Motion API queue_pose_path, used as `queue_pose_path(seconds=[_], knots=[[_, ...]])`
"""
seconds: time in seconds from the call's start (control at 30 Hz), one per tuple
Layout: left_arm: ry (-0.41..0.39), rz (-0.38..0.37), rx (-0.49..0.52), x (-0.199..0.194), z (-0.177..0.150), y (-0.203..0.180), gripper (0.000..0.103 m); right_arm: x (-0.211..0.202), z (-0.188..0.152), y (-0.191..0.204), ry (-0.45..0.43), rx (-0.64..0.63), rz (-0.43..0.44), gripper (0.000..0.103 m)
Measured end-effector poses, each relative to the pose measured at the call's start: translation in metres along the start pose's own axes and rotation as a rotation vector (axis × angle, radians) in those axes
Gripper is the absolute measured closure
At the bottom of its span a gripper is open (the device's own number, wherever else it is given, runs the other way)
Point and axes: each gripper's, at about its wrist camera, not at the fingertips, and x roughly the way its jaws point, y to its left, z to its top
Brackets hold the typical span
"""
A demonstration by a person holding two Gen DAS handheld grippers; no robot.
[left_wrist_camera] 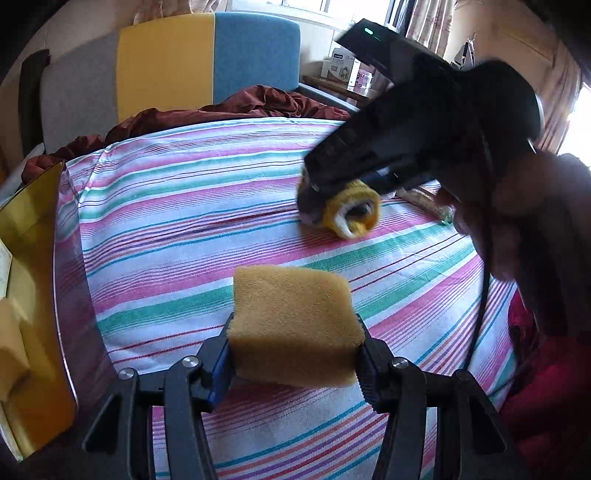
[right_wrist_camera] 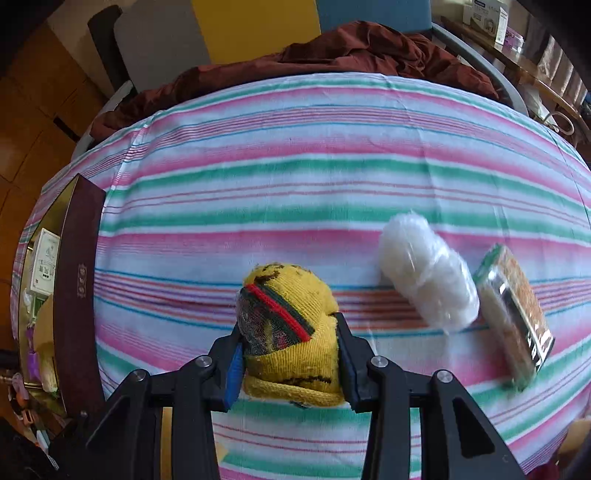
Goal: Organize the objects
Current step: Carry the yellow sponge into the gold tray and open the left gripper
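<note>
Left wrist view: left hand-held gripper [left_wrist_camera: 293, 356] clamped on a yellow sponge [left_wrist_camera: 295, 325], held above the striped bed sheet [left_wrist_camera: 184, 206].
Right wrist view: right hand-held gripper [right_wrist_camera: 290, 354] clamped on a rolled yellow sock [right_wrist_camera: 291, 332] on the sheet; white roll [right_wrist_camera: 428, 273] and packet [right_wrist_camera: 517, 314] lie to its right.

Beyond my striped bedsheet [right_wrist_camera: 295, 147] lies a crumpled maroon blanket [right_wrist_camera: 351, 48], against a headboard [left_wrist_camera: 207, 59] panelled in grey, yellow and blue. Off to my right, a side table [left_wrist_camera: 332, 86] carries a white carton [left_wrist_camera: 340, 66], with patterned curtains [left_wrist_camera: 428, 18] behind.
</note>
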Motion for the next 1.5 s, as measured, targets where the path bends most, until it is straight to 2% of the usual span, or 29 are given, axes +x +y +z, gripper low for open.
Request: queue_pose_path(seconds=[0.17, 0.37, 0.5, 0.77, 0.9, 1.0, 1.17, 1.33, 1.5], knots=[[-0.005, 0.019, 0.011, -0.008, -0.006, 0.0, 0.047, -0.006, -0.02, -0.011, -0.038, 0.054, 0.034, 0.063], [-0.007, 0.047, 0.009, -0.016, -0.012, -0.001, 0.047, -0.004, -0.02, -0.001, -0.059, -0.007, -0.02, 0.063], [-0.007, 0.059, 0.011, -0.02, -0.014, 0.0, 0.047, -0.003, -0.02, -0.003, -0.059, -0.004, -0.011, 0.063], [-0.053, 0.058, 0.047, -0.044, -0.013, -0.01, 0.047, -0.004, -0.022, -0.004, -0.06, -0.014, -0.018, 0.063], [-0.126, 0.057, 0.044, -0.073, -0.007, -0.006, 0.046, -0.005, -0.023, -0.004, -0.061, -0.018, -0.024, 0.062], [-0.17, 0.081, -0.004, -0.094, -0.001, 0.011, 0.046, -0.005, -0.022, -0.004, -0.061, -0.02, -0.026, 0.062], [-0.191, 0.157, -0.171, -0.12, 0.0, 0.07, 0.046, -0.004, -0.023, -0.002, -0.064, -0.031, -0.037, 0.062], [-0.177, 0.25, -0.336, -0.138, -0.023, 0.135, 0.046, -0.004, -0.023, 0.001, -0.064, -0.044, -0.048, 0.061], [-0.147, 0.311, -0.396, -0.14, -0.048, 0.166, 0.045, -0.003, -0.023, 0.002, -0.065, -0.054, -0.056, 0.061]])
